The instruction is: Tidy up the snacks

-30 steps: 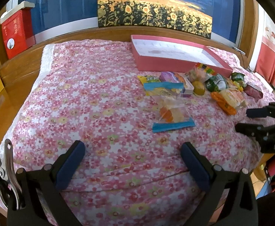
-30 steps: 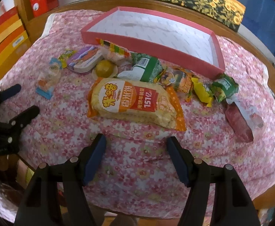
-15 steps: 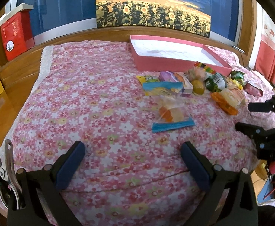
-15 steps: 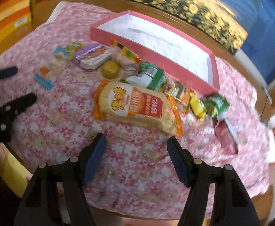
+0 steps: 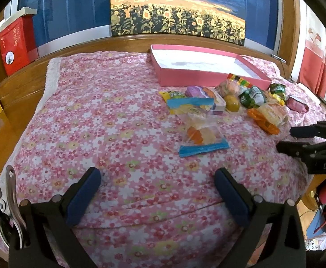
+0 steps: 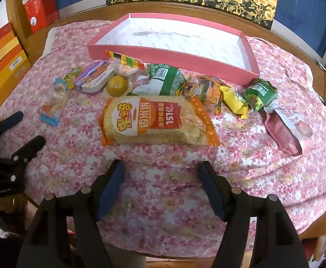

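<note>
Both jaws stand apart with nothing between them: we hold our left gripper (image 5: 156, 192) and right gripper (image 6: 161, 185) above the flowered table (image 6: 163, 201). Our snacks, among them the rice cracker bag (image 6: 156, 120), lie just before the pink box (image 6: 169, 54).

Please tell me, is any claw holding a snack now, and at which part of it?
Nothing is held. The left claw and the right claw both stand open over the floral cloth; the rice cracker bag lies untouched.
</note>
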Motion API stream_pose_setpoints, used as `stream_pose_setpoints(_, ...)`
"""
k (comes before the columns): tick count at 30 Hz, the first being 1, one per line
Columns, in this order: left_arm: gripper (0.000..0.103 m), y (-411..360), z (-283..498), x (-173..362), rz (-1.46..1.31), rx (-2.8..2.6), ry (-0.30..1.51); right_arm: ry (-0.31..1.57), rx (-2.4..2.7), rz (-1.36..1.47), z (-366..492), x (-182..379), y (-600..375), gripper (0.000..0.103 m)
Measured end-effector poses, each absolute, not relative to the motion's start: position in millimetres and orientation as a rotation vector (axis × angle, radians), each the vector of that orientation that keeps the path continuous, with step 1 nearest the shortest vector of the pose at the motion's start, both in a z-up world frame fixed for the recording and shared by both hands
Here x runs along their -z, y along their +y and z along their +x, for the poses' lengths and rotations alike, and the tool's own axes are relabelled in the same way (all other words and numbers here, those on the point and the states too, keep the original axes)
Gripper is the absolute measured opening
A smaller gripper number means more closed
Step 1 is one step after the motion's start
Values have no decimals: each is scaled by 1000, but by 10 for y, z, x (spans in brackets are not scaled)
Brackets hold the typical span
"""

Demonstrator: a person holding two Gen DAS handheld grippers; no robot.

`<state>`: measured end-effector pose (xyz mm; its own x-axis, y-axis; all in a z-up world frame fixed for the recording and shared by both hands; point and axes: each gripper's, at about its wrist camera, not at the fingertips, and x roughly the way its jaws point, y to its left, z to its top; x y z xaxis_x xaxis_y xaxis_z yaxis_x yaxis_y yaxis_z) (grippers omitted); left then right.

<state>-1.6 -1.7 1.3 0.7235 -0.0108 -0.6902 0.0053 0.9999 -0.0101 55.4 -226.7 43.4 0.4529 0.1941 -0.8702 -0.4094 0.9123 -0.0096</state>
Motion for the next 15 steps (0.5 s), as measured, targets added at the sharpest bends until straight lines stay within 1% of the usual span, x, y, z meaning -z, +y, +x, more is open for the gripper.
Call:
stream_pose_setpoints(10,103,-8,-18,-9,4,36,763,1090,-369,-225,714,-491,-2166,72)
stream_pose_setpoints(12,103,-3,-11,-11,5,46,765,1073,-368,-208,704,-485,-2171,74)
stream_pose_setpoints(14,103,2,-1,-13,9,58,767,1036,-359,-188,661,-481,-2190,81)
stream_pose_setpoints(15,103,5,0,-14,11,63,766,1022,-358,-169,637,-486,-2204,93)
